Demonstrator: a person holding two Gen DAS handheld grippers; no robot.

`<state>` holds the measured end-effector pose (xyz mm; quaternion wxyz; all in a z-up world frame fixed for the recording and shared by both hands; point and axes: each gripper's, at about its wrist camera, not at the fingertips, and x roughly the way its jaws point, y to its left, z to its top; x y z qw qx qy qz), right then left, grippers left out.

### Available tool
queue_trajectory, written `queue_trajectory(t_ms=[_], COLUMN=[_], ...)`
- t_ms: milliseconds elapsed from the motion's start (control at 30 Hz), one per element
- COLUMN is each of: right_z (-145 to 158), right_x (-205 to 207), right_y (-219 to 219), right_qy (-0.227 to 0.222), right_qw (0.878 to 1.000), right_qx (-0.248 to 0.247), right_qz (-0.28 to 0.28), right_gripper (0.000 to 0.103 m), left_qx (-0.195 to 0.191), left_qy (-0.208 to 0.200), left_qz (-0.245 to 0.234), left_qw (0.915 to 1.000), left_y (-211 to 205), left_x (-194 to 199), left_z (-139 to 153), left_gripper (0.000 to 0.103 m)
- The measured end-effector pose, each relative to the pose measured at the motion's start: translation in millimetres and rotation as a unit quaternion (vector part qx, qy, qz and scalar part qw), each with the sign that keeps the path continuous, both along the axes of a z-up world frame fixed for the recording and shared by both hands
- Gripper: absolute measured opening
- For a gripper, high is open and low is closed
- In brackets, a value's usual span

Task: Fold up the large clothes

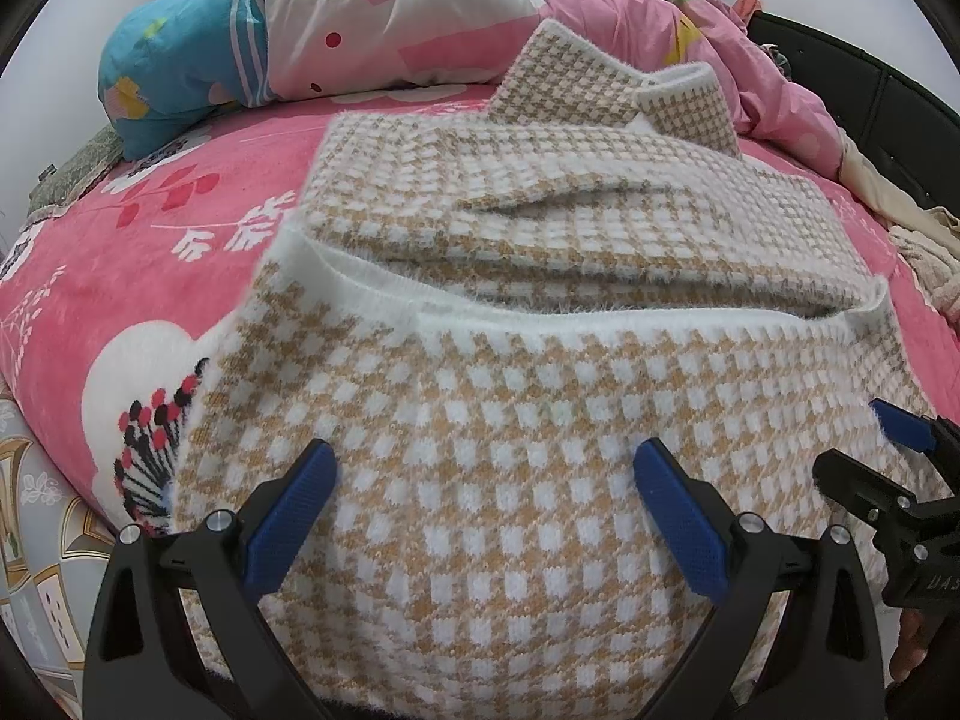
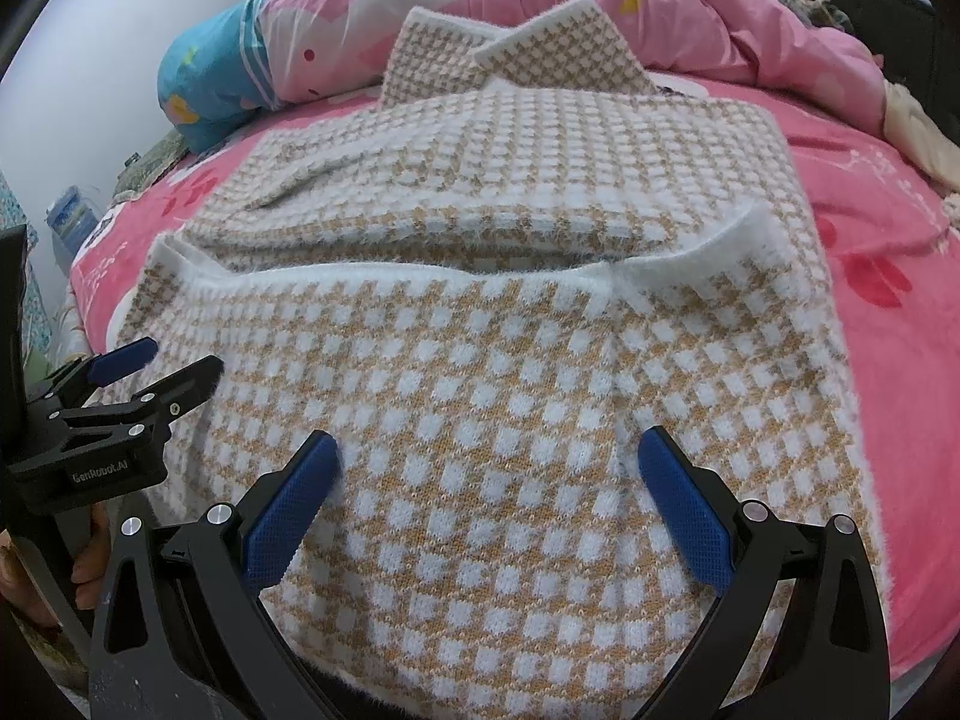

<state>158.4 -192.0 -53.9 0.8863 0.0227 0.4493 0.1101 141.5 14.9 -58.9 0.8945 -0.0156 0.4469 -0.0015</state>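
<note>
Between blue pads of left tongs [image 1: 486, 516] and right tongs [image 2: 489, 510], both spread apart, gripping nothing: checked knit garment [image 1: 540, 420], partly folded, on bed [image 1: 120, 276]. Best approach, likely: pinch near-edge corners evenly, lift together, lay flat. Count: two tongs, one garment, one duvet [image 1: 420, 6] beyond.

"GenRobot.AI" on left hand-held gripper [image 2: 180, 369]

Bedroom in a home. Bed covered by a pink floral blanket [image 1: 120, 276]; rumpled pink cartoon-print duvet [image 1: 420, 18] bunched at the far end; dark padded bed frame [image 1: 888, 114] along the right side; plain white walls; patterned floor tiles [image 1: 36, 570] below.
</note>
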Motion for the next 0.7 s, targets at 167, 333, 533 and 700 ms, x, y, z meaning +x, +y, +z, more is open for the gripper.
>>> queue_trajectory(t_ms=[167, 333, 533, 700], right_z=[0.3, 0.3, 0.2, 0.3], right_x=[0.4, 0.2, 0.1, 0.1], right_y=[0.2, 0.4, 0.6, 1.6], right_qy=[0.001, 0.002, 0.003, 0.004], right_qw=[1.0, 1.0, 1.0, 1.0], right_qx=[0.001, 0.001, 0.001, 0.0], right_qz=[-0.001, 0.0, 0.0, 0.0], right_gripper=[0.096, 0.096, 0.096, 0.096], left_qx=[0.003, 0.005, 0.009, 0.019], left_qy=[0.003, 0.009, 0.021, 0.029], left_qz=[-0.001, 0.001, 0.008, 0.014], left_qw=[1.0, 0.9999, 0.9997, 0.9993], left_y=[-0.3, -1.6, -2.6, -6.5], left_x=[-1.6, 0.5, 2.7, 5.0], left_z=[-0.3, -0.2, 0.4, 0.5], left_gripper=[0.098, 0.098, 0.098, 0.098])
